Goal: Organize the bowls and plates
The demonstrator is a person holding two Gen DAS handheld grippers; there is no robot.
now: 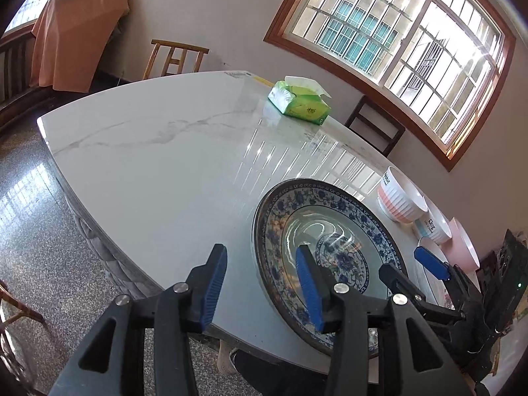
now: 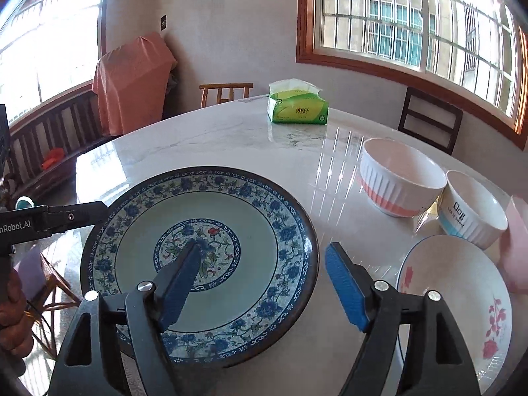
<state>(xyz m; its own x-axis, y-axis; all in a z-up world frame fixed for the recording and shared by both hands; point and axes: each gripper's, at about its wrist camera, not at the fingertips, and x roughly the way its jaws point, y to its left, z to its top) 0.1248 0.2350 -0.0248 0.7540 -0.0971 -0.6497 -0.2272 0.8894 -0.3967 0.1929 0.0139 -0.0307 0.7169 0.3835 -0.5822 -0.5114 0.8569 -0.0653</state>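
Observation:
A large blue floral plate lies flat on the marble table near its front edge. My left gripper is open, straddling the plate's left rim above it. My right gripper is open, straddling the plate's right rim; it also shows in the left wrist view. A white and salmon ribbed bowl, a white and blue bowl and a white plate with red flowers stand to the right. A pink dish sits at the far right.
A green tissue box sits at the table's far side. Wooden chairs stand behind the table. A bench with an orange cloth is along the left wall. The left gripper's body reaches in from the left.

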